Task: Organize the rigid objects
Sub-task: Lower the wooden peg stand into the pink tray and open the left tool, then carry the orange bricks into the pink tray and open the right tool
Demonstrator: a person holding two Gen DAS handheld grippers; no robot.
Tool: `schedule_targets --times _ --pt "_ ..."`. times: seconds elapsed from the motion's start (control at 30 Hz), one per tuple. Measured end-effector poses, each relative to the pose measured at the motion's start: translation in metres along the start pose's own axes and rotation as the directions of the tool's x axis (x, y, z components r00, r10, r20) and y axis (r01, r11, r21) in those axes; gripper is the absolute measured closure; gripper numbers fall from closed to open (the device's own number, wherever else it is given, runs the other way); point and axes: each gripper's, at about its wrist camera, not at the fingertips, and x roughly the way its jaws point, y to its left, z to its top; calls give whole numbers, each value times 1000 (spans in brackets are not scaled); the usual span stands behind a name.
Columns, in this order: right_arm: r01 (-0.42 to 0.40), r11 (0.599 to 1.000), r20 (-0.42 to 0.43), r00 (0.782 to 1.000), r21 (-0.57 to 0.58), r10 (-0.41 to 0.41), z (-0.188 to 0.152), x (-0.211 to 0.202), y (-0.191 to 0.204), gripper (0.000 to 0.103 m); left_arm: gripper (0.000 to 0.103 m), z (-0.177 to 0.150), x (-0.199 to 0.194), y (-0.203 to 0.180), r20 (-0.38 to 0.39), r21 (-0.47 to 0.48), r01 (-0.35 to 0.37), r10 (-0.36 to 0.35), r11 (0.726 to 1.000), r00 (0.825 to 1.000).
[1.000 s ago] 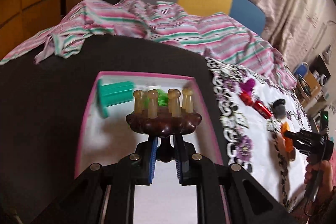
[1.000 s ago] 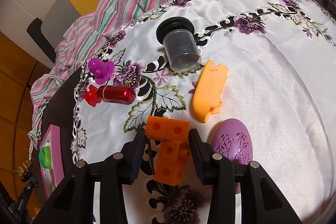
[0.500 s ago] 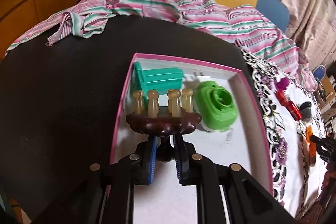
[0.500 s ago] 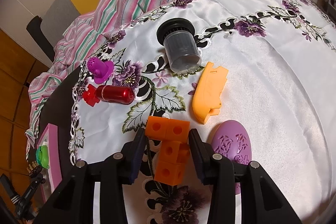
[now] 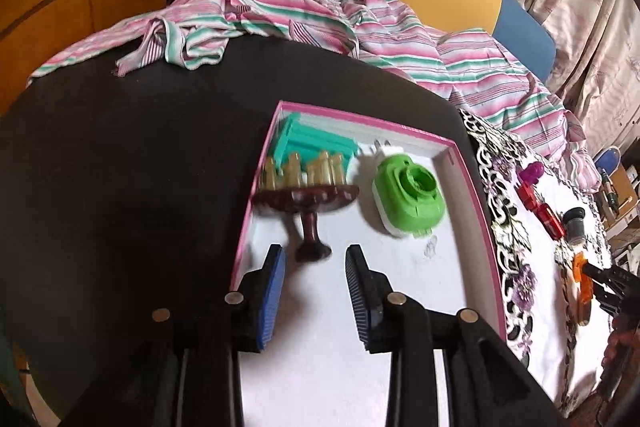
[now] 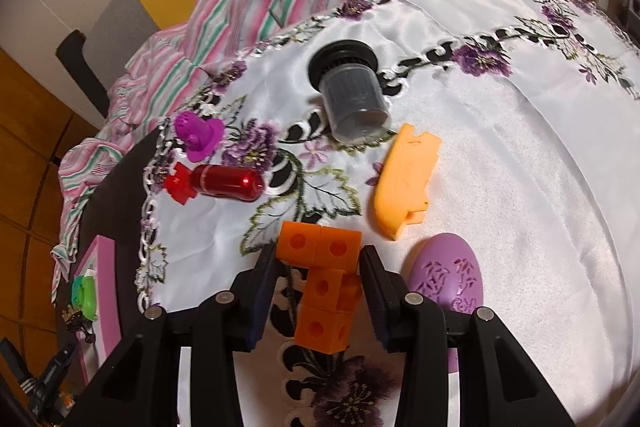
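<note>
A dark wooden massager (image 5: 306,193) with several amber pegs stands on its foot at the left side of the pink-rimmed box (image 5: 476,195), blurred, in front of a teal piece (image 5: 312,141). My left gripper (image 5: 314,255) is just behind it; its jaws are opening, with the blue pads either side of the foot and clear of it. A green round piece (image 5: 408,197) lies to the right in the box. My right gripper (image 6: 319,257) is shut on an orange cube-block piece (image 6: 328,291) that rests on the white embroidered cloth (image 6: 520,187).
On the cloth lie a black canister (image 6: 352,95), an orange-yellow shell (image 6: 404,179), a purple egg shape (image 6: 448,275), a red cylinder (image 6: 224,179) and a purple cap (image 6: 198,135). A striped garment (image 5: 280,15) is heaped at the black table's (image 5: 120,167) far edge.
My left gripper's jaws have parted and let go of the wooden massager, which now stands in the box by itself. The right gripper and the orange blocks have not moved.
</note>
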Motion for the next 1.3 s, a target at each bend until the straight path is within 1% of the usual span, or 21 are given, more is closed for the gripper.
schedule_targets --times 0.1,0.2,0.3,0.4,0.5,0.6,0.73,0.8,0.9,0.97,1.0,1.1,1.23,1.3 --pt "-22 999 20 1000 -35 23 -1 -4 10 61 72 -8 -4 -1 -8 -1 14 -14 1000 1000" --pt "-32 997 29 999 -75 34 -2 -7 20 61 72 -14 -9 -6 -13 28 24 -24 999 1000" --pt "-39 996 8 999 -80 40 -3 -5 28 61 72 -19 -15 -12 -6 62 39 -39 997 999" --pt "-77 995 -9 997 -68 77 -8 -4 36 61 72 -21 -19 -16 -4 67 66 -66 996 998" --pt "-102 991 -27 995 -89 100 -16 -4 54 61 72 -24 -22 -18 -2 71 86 -86 994 996" --pt "-149 981 -56 988 -121 143 -26 -5 81 61 72 -25 -25 -19 9 82 88 -89 993 996" --pt "-226 956 -110 972 -187 208 -44 -4 130 61 72 -27 -27 -17 5 87 90 -91 992 996" --pt "-248 943 -142 965 -222 221 -55 -1 155 61 72 -29 -28 -15 0 85 100 -100 991 995" --pt "-308 918 -189 945 -249 266 -70 2 186 61 72 -32 -31 -10 0 83 106 -106 991 994" --pt "-338 902 -212 934 -268 287 -74 3 208 61 72 -33 -35 -7 5 81 105 -106 991 994" --pt "-351 891 -226 929 -287 293 -76 5 222 61 71 -34 -36 -6 5 81 105 -105 991 994" --pt "-361 870 -255 924 -335 285 -81 10 253 61 71 -36 -40 -2 14 78 100 -101 992 995" --pt "-384 848 -317 908 -366 274 -91 31 291 61 71 -38 -47 3 25 84 98 -100 992 995" --pt "-369 839 -335 911 -400 241 -102 45 308 61 71 -40 -50 5 30 95 89 -92 992 995"
